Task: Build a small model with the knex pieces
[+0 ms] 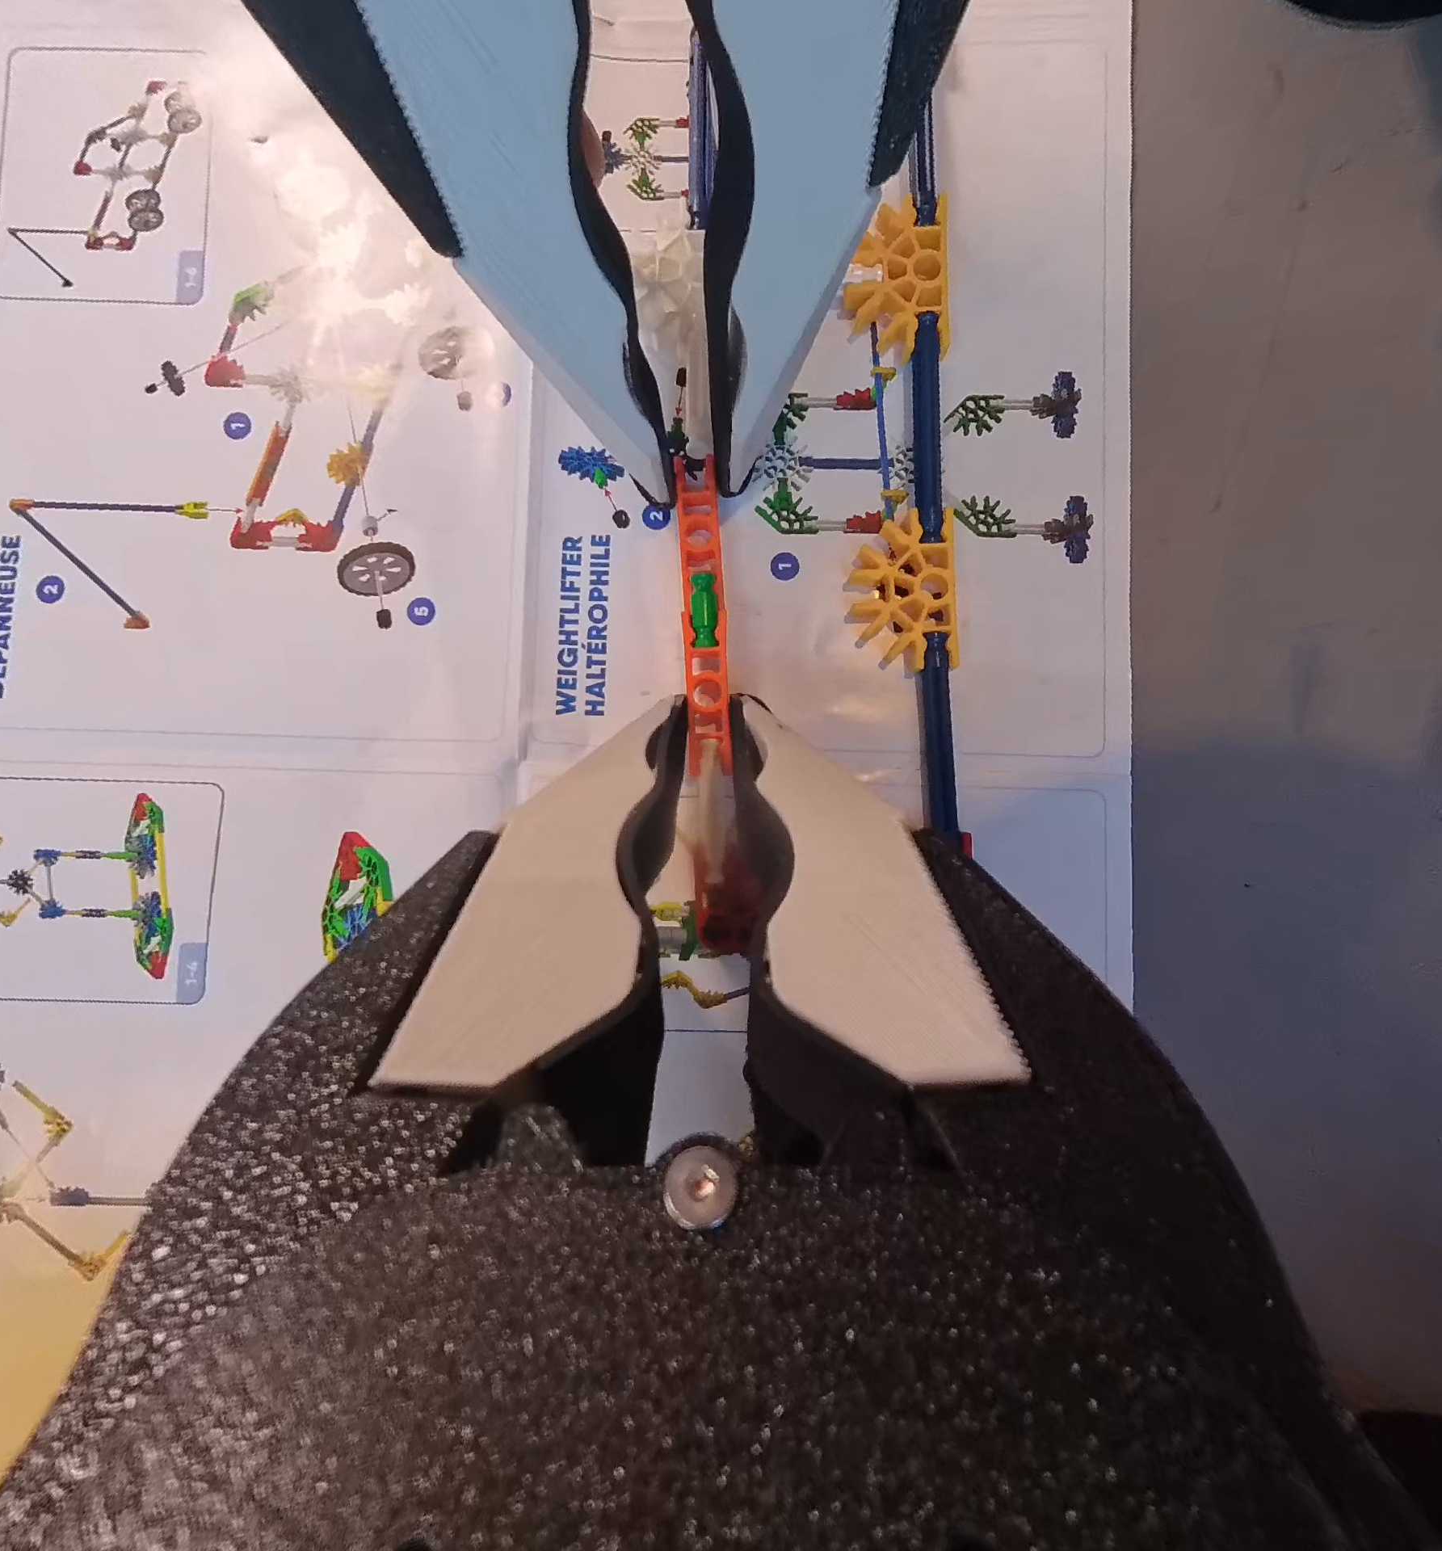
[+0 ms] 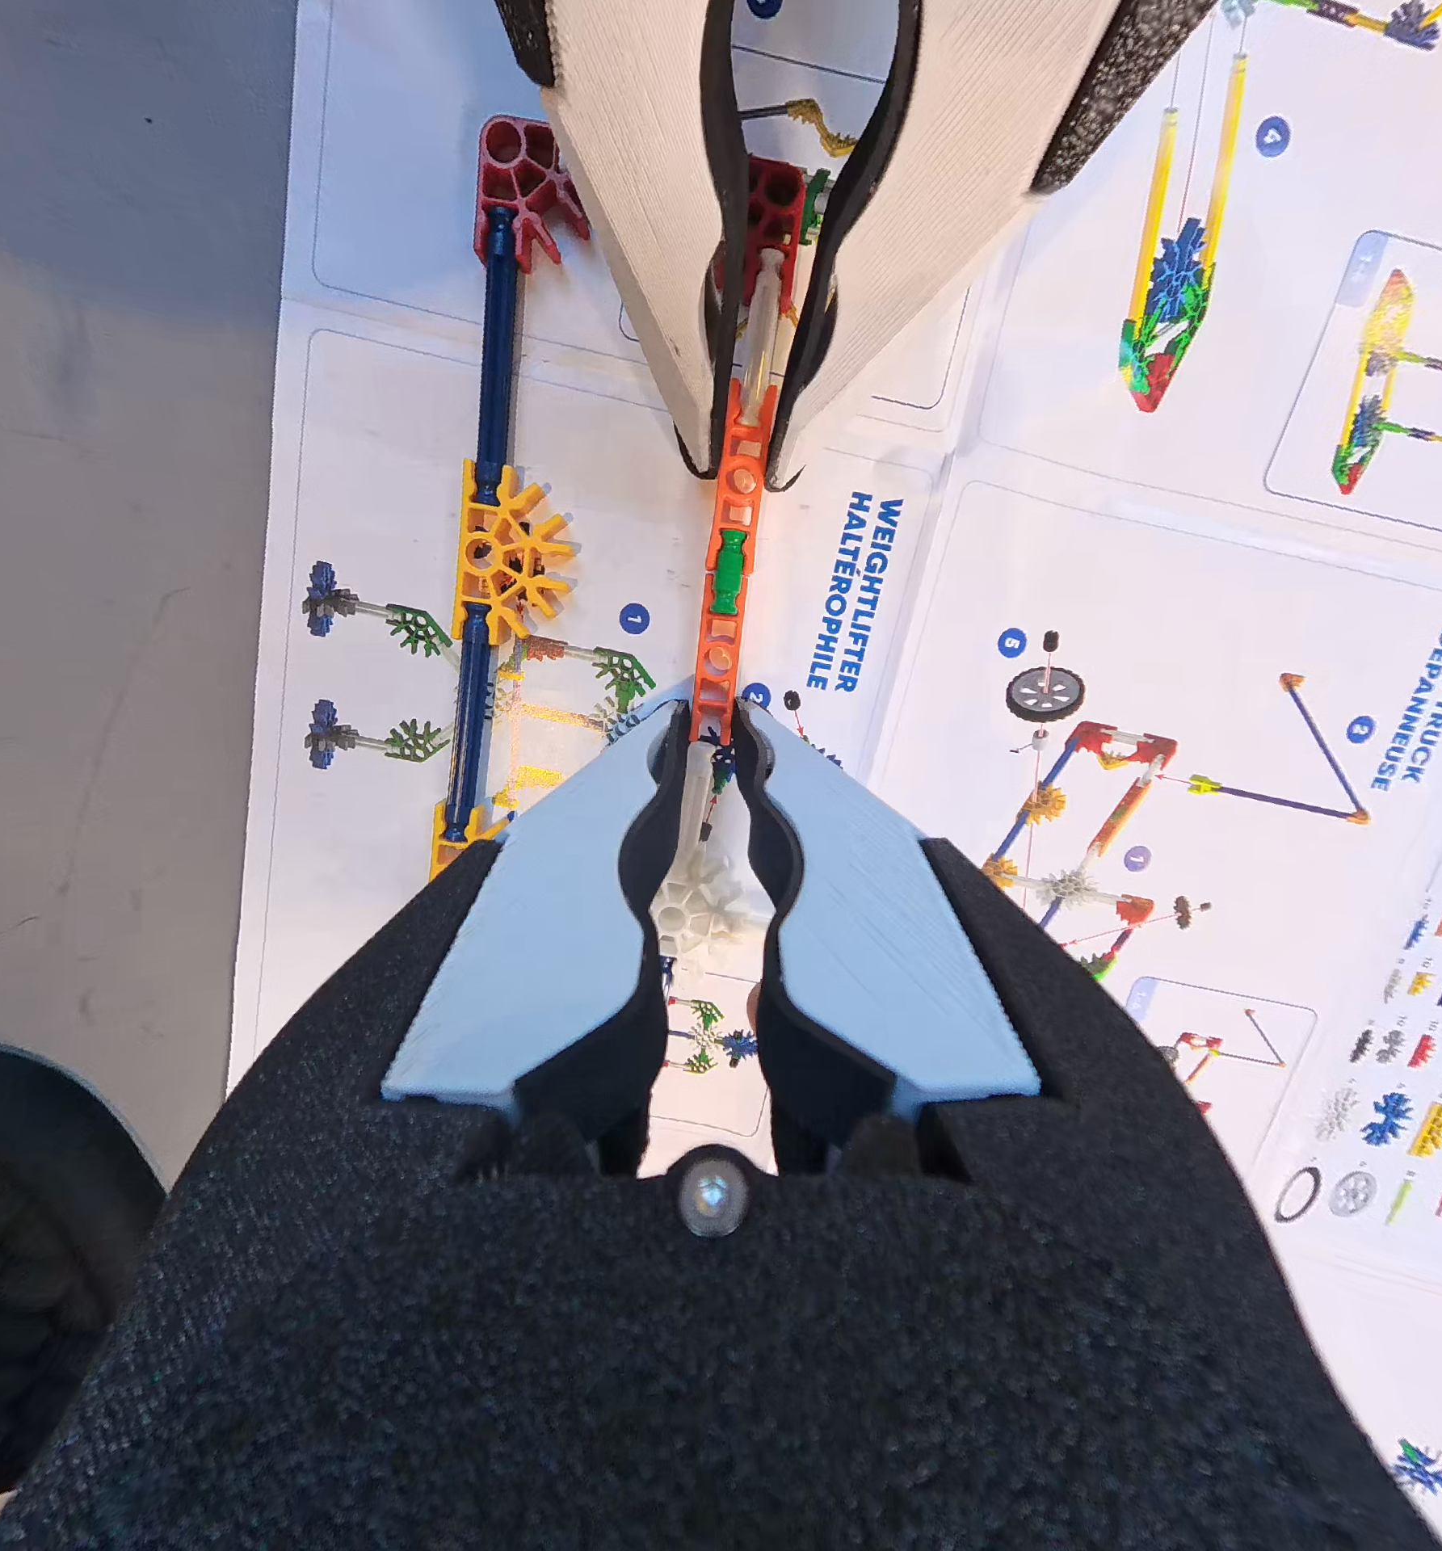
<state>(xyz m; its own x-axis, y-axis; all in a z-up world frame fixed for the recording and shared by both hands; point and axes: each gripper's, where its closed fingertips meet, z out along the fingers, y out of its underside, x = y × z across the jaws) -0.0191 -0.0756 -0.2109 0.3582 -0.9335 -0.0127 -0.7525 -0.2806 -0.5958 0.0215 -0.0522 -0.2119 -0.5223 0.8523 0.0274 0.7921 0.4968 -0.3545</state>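
I have the left gripper (image 1: 707, 698) and right gripper (image 2: 713, 705) tip to tip, each clamped on one end of the orange connector (image 1: 705, 604), held level above the instruction sheet (image 1: 281, 713) on the table (image 1: 1305, 587). A blue rod (image 2: 495, 352) with yellow connectors (image 2: 507, 558) lies beside.

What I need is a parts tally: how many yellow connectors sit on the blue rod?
2, both on the blue rod: one yellow connector near the view's top, another at mid-height; more may be hidden.
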